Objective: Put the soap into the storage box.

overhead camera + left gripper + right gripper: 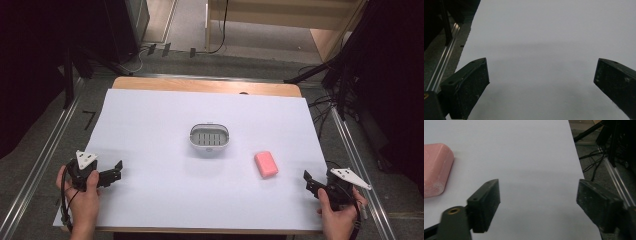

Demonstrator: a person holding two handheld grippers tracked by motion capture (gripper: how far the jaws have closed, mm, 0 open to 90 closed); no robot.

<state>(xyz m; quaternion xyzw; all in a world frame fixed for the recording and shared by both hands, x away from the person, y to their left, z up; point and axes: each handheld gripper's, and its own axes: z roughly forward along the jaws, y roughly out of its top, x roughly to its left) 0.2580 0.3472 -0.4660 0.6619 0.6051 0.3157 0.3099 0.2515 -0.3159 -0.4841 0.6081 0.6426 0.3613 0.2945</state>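
From the high view, a white sheet (pixel 160 125) covers the bench (pixel 205 86). A white soap dish (pixel 209 137) sits at its middle, and a pink soap bar (pixel 266 164) lies near it toward the right. The left gripper (pixel 118 170) and right gripper (pixel 307 180) rest at the near corners, each in a hand.

In the left gripper view, the fingers (pixel 471 82) stand wide apart over bare sheet.

In the right gripper view, the fingers (pixel 486 200) also stand wide apart and empty, with the soap bar (pixel 435 167) off to their left.

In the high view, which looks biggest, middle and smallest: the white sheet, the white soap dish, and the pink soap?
1. White sheet, by far the biggest; it covers most of the table.
2. Soap dish, middle.
3. Pink soap, smallest, though it lies a little nearer the camera than the dish.
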